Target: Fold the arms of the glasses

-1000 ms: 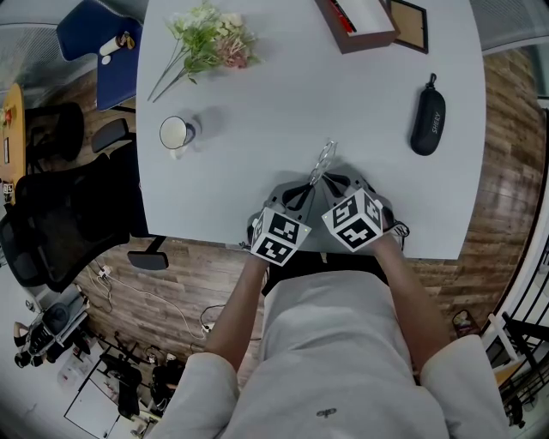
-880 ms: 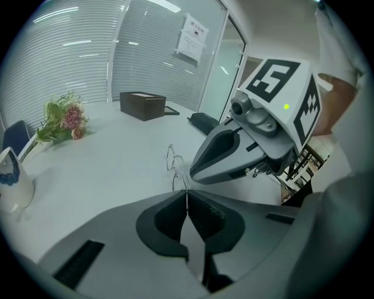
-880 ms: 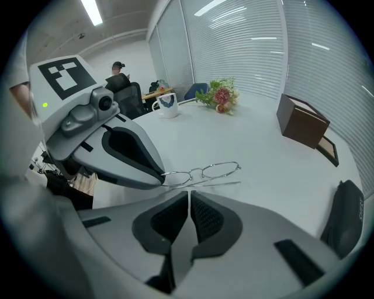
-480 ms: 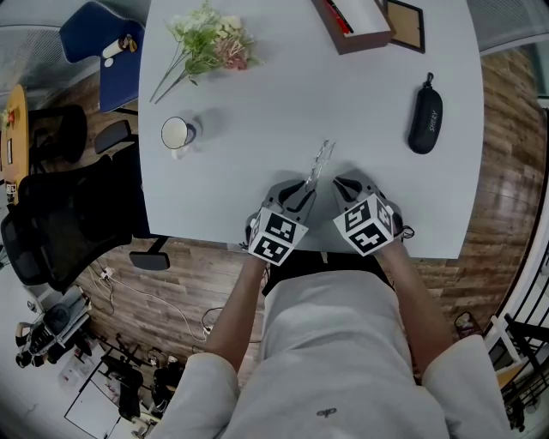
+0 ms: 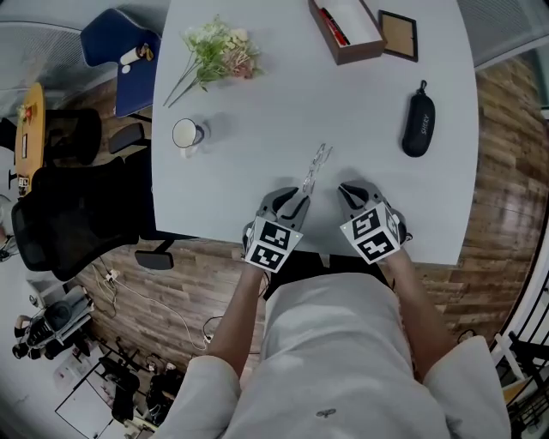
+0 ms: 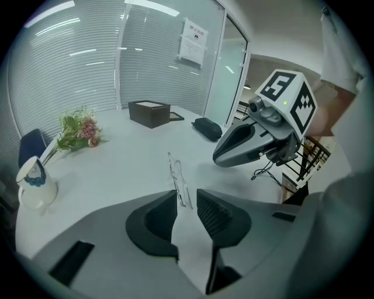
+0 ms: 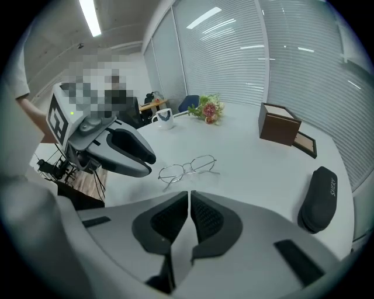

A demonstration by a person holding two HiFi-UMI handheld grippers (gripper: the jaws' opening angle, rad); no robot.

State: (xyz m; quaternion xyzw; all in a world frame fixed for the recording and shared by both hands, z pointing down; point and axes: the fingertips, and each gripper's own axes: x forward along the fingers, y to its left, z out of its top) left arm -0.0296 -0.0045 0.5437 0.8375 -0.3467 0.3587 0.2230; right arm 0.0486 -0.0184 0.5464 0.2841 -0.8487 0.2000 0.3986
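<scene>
Glasses (image 5: 315, 169) with a thin wire frame lie flat on the white worktop (image 5: 257, 103), near its front edge and just ahead of your two hands. Your left hand-held gripper (image 6: 187, 201) has just been opening its jaws; they now stand partly apart, and the near end of the glasses sits in the gap, close to the left pad, though neither pad presses on it. Your right hand-held gripper (image 7: 190, 201) has its jaws almost together and holds nothing; it points down at the worktop just to the right of the glasses, apart from them. Whether both arms are folded you cannot tell from these views. Farther back on your right lies a black glasses case (image 5: 418, 119), well apart from the glasses; a white mug (image 5: 184, 134) stands to your left; a bunch of flowers (image 5: 219, 51), a brown box (image 5: 346, 28) and a small picture frame (image 5: 399, 23) lie along the far side.
</scene>
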